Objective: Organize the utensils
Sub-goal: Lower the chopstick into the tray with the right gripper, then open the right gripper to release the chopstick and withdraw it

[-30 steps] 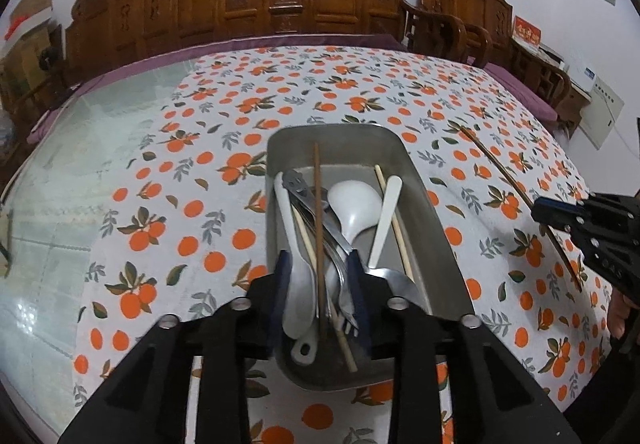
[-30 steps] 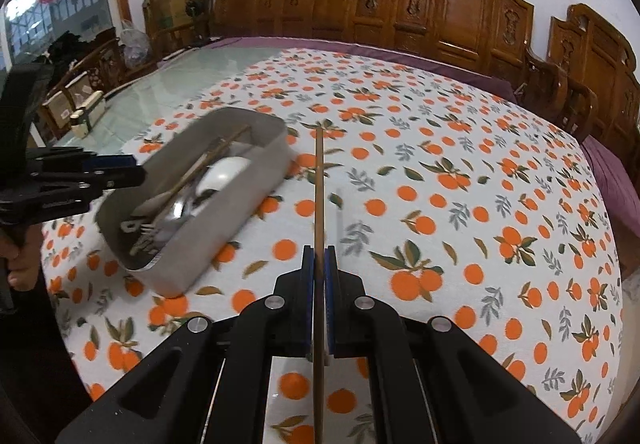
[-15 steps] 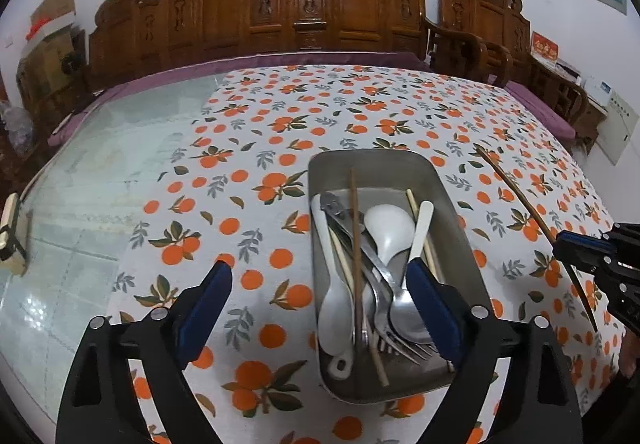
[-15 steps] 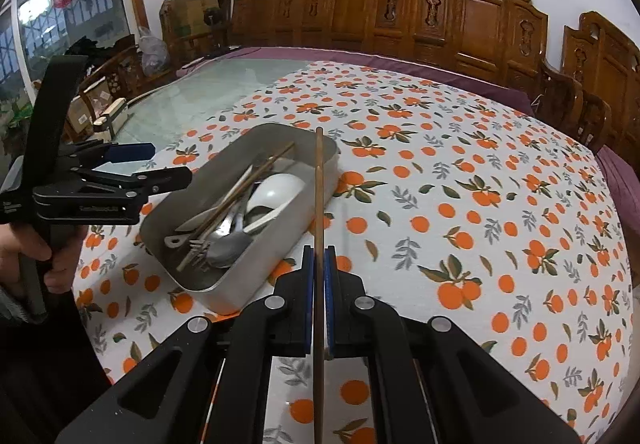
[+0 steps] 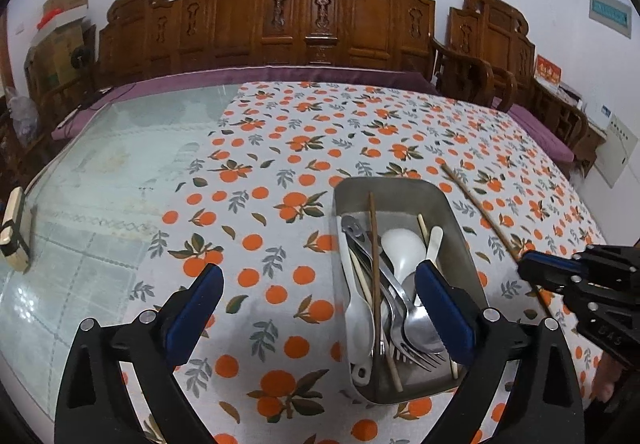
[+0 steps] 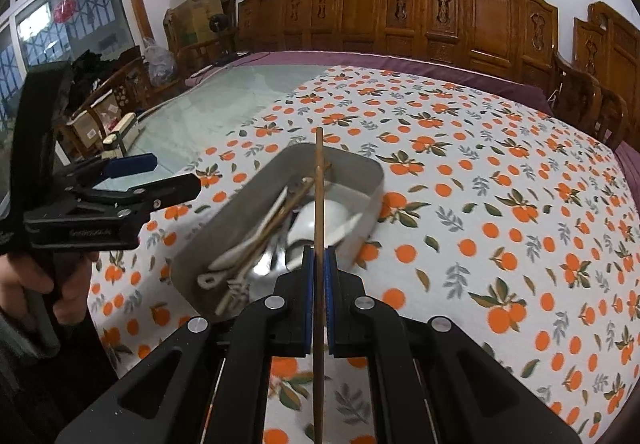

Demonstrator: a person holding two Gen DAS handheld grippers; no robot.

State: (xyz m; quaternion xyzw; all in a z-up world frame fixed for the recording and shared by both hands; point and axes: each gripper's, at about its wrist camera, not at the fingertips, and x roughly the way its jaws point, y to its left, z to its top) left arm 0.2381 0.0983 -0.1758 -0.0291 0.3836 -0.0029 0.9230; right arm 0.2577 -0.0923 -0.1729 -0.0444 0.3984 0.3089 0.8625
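While the left hand-held gripper gapes, the right hand-held gripper pinches a chopstick over the tray rim.

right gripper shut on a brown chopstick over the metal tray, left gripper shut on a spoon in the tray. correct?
Half right. The right gripper is shut on the brown chopstick, which points out over the metal tray. But the left gripper is open and holds nothing: the left wrist view shows its jaws spread wide, above the table, with the white spoon lying loose in the tray.

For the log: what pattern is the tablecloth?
White tablecloth printed with oranges and green-grey leaves; left wrist view shows it best.
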